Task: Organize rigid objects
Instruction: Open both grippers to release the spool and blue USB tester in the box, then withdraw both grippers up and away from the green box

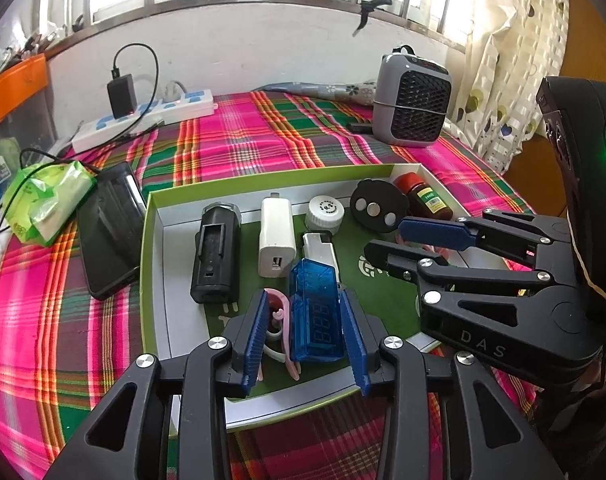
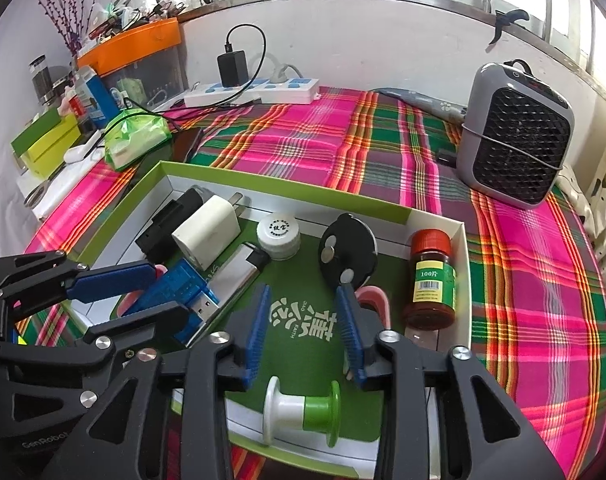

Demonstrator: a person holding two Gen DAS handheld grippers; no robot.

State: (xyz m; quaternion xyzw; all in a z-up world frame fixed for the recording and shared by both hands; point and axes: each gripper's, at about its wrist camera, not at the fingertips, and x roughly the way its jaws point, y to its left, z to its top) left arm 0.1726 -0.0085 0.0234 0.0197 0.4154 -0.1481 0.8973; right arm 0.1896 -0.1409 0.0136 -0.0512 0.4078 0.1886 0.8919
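A shallow green-rimmed box [image 1: 263,178] [image 2: 283,184] lies on the plaid cloth. It holds a black device [image 1: 215,252], a white charger [image 1: 277,240], a silver lighter [image 1: 321,248], a white cap [image 1: 325,212], a black disc [image 1: 377,206] and a red-capped brown bottle [image 1: 427,198]. My left gripper [image 1: 303,296] [image 2: 171,292] is open. It straddles a blue see-through USB meter [image 1: 315,312] [image 2: 183,292] and a pink clip [image 1: 279,320]. My right gripper [image 2: 303,336] [image 1: 385,237] is open over the box's green floor and holds nothing. A white-and-green spool [image 2: 303,412] lies below its fingers.
A dark phone [image 1: 107,232] and a green packet [image 1: 47,200] lie left of the box. A white power strip [image 1: 143,120] with a black adapter sits by the wall. A grey fan heater [image 1: 411,104] stands at the back right. An orange tray [image 2: 131,44] is at the far left.
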